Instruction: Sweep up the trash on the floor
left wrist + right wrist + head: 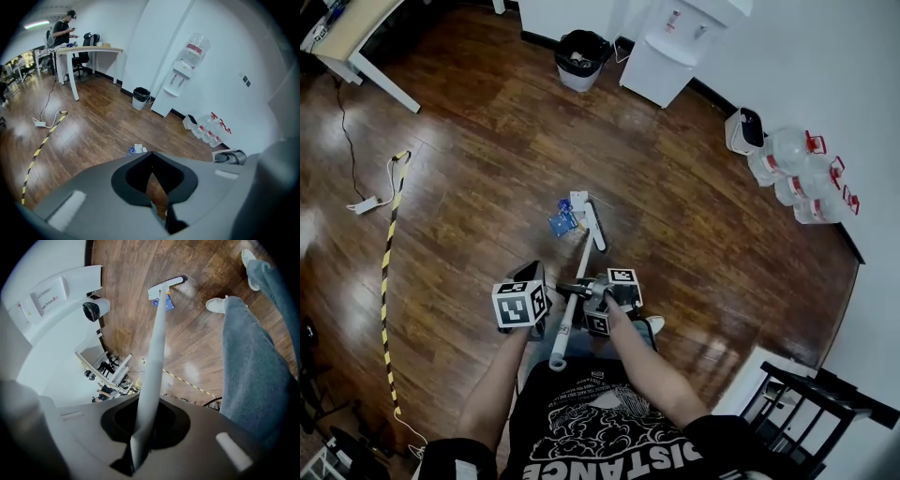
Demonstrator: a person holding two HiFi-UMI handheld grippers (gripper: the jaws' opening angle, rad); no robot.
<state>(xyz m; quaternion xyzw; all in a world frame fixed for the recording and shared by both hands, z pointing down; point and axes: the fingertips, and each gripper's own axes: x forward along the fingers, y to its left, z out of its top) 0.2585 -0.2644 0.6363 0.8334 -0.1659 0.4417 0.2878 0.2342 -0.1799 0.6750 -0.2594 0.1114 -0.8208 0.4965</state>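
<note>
Jaws of the right gripper (140,439) pinch the broom (155,348) by its white handle. Left gripper (152,159) jaws are pressed together with nothing between them. The trash (565,217), a blue wrapper and white scraps, sits on the floor (487,141) touching the broom head, well apart from the desk's (347,37) near corner.

Only the left gripper view shows a person (63,30) standing at the desk's far end, and the water dispenser (185,70) side-on with its bottle on top. Only the right gripper view shows the jeans leg (253,371) and white shoes (218,304).

The head view adds water jugs (802,173) with red caps by the wall, a bin (583,58) with a black liner, and striped yellow-black tape (385,262).

The shirt (609,431) print reads "DISTANCE", upside down in the head view. Dispenser and jug labels are too small to read.
</note>
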